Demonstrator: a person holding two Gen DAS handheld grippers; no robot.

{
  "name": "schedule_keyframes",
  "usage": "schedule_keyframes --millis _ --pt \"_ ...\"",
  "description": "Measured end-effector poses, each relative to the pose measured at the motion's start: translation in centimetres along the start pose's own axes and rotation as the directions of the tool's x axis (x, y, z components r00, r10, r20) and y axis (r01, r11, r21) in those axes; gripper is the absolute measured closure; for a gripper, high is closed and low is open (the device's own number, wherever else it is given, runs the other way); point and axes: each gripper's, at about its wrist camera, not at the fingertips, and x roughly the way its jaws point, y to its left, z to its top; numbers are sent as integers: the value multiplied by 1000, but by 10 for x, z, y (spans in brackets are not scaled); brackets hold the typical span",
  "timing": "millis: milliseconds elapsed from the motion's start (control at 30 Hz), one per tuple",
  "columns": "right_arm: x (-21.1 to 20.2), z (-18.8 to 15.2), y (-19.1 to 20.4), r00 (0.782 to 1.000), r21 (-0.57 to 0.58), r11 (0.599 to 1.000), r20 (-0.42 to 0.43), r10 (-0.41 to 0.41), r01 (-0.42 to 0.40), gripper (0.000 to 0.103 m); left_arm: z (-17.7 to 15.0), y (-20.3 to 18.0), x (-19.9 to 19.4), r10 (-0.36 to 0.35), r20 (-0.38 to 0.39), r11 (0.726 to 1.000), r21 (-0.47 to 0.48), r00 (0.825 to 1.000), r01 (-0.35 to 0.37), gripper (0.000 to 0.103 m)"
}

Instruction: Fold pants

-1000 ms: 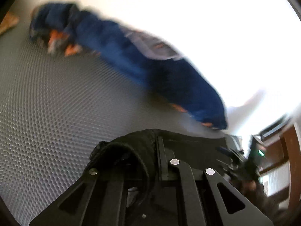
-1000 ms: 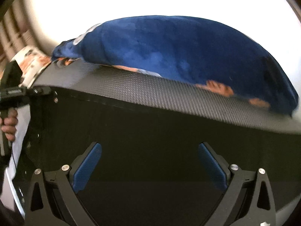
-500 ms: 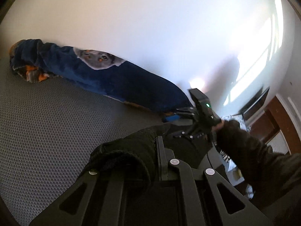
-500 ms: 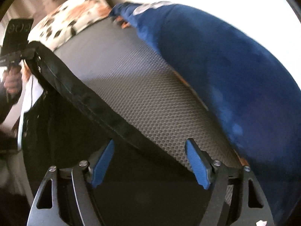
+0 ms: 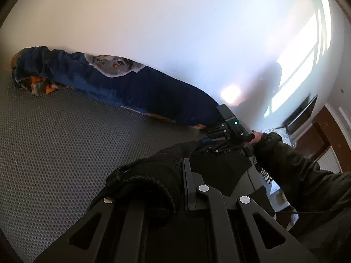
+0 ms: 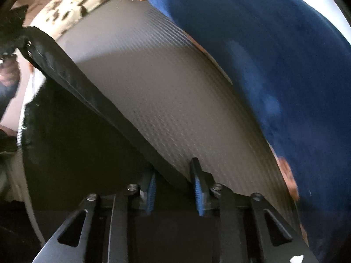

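You have one pair of black pants [image 6: 72, 118] on the grey bumpy mat [image 5: 54, 144], and two grippers; your left gripper [image 5: 175, 188] is pinched tight on one bunched end of the pants; your right gripper [image 6: 175, 184] is closing, its two blue pads [image 6: 198, 186] narrow around the pants' edge, not yet pressing; one blue blanket [image 5: 136, 87] lies along the mat's far side, apart from the pants.

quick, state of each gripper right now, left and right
left gripper: shut on the black pants.
right gripper: jaws closing around the pants' edge, pads not yet pressing on it.
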Motion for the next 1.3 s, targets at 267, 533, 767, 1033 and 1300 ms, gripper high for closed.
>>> schedule_keyframes --millis 267,533,767,1033,1300 --pt "-19 -19 7 981 81 981 61 -182 176 93 2 21 5 76 -9 996 -52 997 -77 95" --pt "-56 -33 61 919 172 919 121 -376 354 94 -1 20 3 188 -29 981 -43 982 -189 95" --pt "-78 -62 121 876 222 875 132 -464 430 95 -22 -4 -16 218 -42 976 -7 975 -218 95" --pt "-102 -132 186 878 315 870 172 -447 381 96 -66 -23 -41 196 -75 981 9 978 -196 94" --pt "-76 -188 236 920 368 882 142 -366 295 96 -121 -32 -50 217 -198 976 76 956 -206 93"
